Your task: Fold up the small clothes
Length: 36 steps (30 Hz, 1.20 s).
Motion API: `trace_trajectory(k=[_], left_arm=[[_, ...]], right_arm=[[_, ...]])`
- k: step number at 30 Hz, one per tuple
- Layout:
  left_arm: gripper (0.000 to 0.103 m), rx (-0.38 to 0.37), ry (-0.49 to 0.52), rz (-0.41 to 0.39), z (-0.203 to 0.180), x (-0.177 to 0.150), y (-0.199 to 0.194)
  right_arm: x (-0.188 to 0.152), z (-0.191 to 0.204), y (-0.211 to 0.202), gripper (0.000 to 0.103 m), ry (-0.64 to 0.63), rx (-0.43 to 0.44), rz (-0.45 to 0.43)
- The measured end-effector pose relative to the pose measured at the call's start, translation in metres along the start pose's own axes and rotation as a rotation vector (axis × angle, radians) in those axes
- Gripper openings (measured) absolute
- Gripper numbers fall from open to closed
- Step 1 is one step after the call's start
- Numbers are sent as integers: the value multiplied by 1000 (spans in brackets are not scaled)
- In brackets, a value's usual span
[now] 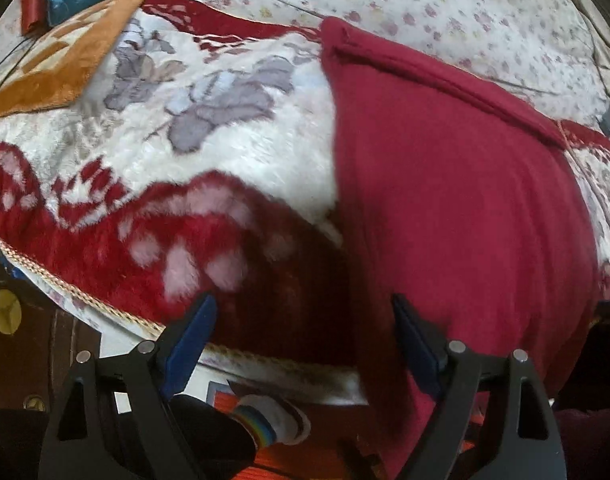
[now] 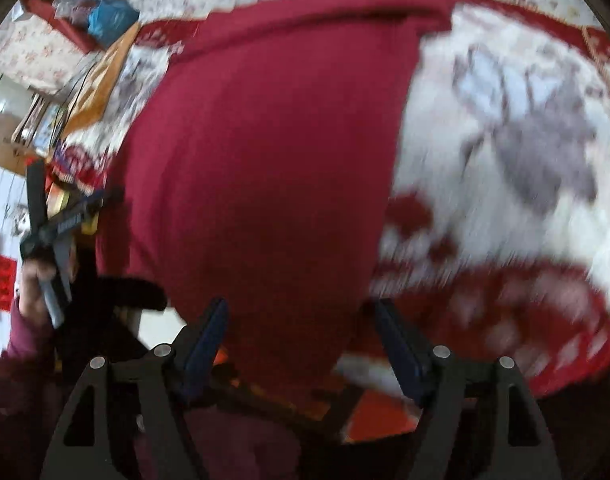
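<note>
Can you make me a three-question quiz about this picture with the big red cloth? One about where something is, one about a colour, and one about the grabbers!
1. Where does the red garment lie?
A. On the floor
B. On the flowered blanket on the bed
C. In a basket

2. What colour is the cushion at the far left?
A. Orange-brown
B. Green
C. Black

3. How does the left gripper stand?
A. Shut on the garment
B. Shut on a sock
C. Open, holding nothing

Answers:
1 B, the garment is spread over the blanket, its near end hanging off the bed's edge.
2 A, its plush is orange-brown with paler patches.
3 C, its blue pads stand wide apart and nothing is pinched.
</note>
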<state>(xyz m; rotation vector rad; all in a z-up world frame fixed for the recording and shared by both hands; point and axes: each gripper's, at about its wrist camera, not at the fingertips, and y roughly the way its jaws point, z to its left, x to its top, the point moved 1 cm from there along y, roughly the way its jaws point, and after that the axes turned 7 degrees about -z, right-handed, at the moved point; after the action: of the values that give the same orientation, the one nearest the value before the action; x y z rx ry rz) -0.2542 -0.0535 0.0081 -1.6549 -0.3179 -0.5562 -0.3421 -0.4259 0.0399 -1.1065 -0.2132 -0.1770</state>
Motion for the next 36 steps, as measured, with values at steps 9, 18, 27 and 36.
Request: trace_trajectory(k=[9,18,27,36], left_arm=[[86,-59,48,42,-14,-17,-1],[50,-118,51,113,-19,-26,2],[7,-307,-41,66,-5,9,-46],[7,-340,-131,-147,0,114,-65]], right_arm=[[-20,13,41,76,6,57,80],[-16,21,29,12,-25,95,8],[24,32,-38,10,-24,283,-193],[99,9,-83,10,100,321,-465]])
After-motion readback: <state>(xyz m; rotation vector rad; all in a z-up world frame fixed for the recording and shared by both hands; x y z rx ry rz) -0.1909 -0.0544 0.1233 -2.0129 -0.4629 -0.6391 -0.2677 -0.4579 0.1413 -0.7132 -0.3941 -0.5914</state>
